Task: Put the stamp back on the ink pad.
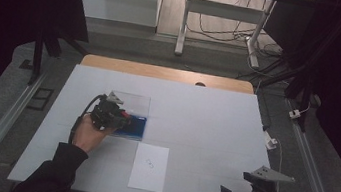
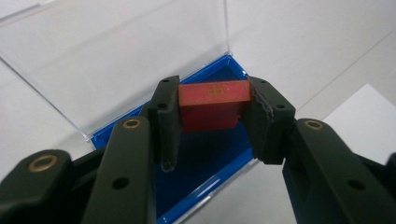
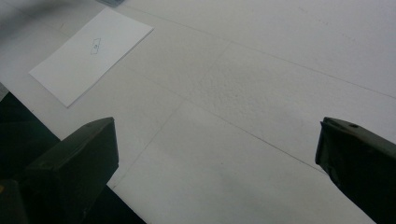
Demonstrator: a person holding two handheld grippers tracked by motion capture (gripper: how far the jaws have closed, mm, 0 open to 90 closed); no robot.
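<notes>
Left tongs (image 2: 212, 123) clamp a red block (image 2: 212, 105) over the blue box (image 2: 205, 158) near the worktop's (image 1: 206, 116) left-middle. Block could slip or catch the clear lid (image 2: 116, 51). Right tongs (image 3: 217, 163) gape empty at the front right corner.

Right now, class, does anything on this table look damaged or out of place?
Nothing stands out. The left gripper grips a red block squarely over the open blue case; the paper sheet lies flat.

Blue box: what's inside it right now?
The blue box shows a dark blue floor. The left gripper holds a red block over it. The jaws cover parts of the floor.
</notes>
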